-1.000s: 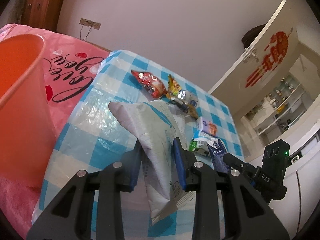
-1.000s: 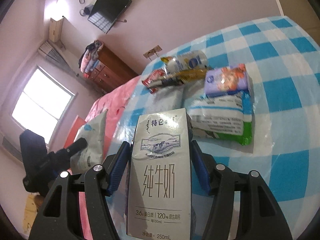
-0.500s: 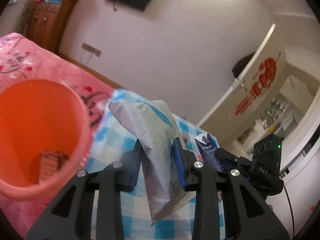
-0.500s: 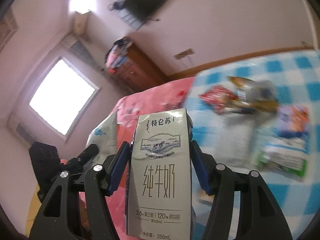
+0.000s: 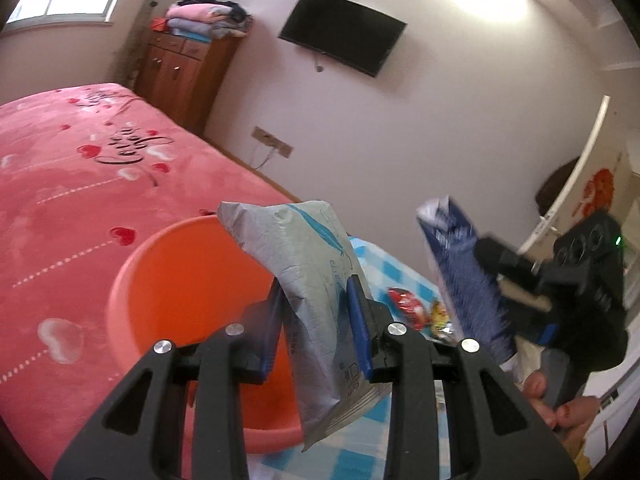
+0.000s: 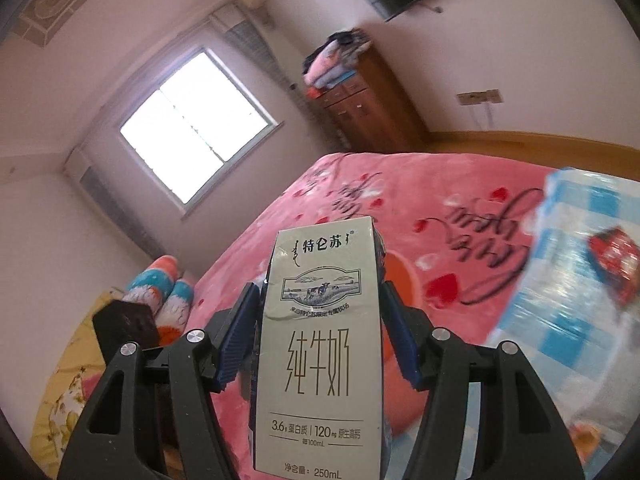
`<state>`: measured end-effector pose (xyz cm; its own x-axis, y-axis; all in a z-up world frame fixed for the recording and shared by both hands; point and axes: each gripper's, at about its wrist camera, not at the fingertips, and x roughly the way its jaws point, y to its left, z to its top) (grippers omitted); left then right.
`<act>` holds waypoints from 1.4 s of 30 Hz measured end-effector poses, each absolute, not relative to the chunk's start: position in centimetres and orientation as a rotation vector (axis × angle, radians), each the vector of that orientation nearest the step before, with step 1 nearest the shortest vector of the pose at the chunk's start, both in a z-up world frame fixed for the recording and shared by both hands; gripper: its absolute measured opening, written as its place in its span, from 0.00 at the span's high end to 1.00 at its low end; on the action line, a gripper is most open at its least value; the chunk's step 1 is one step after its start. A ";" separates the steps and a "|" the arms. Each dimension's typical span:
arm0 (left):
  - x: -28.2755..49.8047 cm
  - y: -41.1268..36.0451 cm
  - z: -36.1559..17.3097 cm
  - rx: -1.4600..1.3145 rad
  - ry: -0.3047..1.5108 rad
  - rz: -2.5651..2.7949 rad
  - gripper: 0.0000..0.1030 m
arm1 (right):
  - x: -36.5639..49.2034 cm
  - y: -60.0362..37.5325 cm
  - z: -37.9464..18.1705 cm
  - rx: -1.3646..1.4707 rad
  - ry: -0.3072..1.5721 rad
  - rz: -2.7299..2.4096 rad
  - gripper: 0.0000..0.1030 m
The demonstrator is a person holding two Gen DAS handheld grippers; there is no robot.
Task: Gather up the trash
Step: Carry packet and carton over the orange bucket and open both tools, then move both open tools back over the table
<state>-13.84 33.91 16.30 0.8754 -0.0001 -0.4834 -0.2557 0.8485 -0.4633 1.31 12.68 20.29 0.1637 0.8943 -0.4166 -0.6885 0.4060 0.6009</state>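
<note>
the pink bed point(image 5: 80, 184) fills the left of the left wrist view, and the orange bin point(image 5: 188, 292) stands on it against the edge of the bench point(image 5: 384, 268) with its blue checked cloth. the bin's mouth lies ahead of and a little below the left gripper point(image 5: 316, 320), slightly to its left, so this hand looks the nearer of the two. its jaws are clamped on a grey crumpled bag point(image 5: 304, 280), long axis running up and away from the jaws, upper end leaning over the bin's rim. the right gripper point(image 6: 320, 320) has its jaws closed on a milk carton point(image 6: 320, 340), upright between them, long axis in line with the fingers. in the right wrist view only a sliver of orange shows behind the carton, so the bin seems to lie straight ahead of it but mostly hidden. seen from the left, the carton hangs over the bench, right of the bin. a red wrapper point(image 5: 406, 304) and a yellow wrapper point(image 5: 440, 312) lie on the bench. judging by this, nothing blocks the bin's mouth, though the two held things are near each other
</note>
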 end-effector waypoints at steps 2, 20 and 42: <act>-13.7 34.5 15.7 -0.545 0.506 0.164 0.68 | 1.2 14.3 20.3 0.286 0.816 1.166 0.39; -13.6 34.4 13.8 -0.446 0.517 0.287 0.14 | 1.5 8.8 17.6 0.322 0.708 0.952 0.13; -12.7 26.4 15.5 -0.342 0.485 0.146 0.06 | -0.9 -2.0 13.9 0.270 0.629 0.684 0.09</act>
<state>-12.70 26.41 15.46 0.8754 0.0568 -0.4800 -0.2176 0.9330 -0.2865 -0.91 -1.97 13.91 0.6008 0.6604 -0.4504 -0.5035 0.7503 0.4284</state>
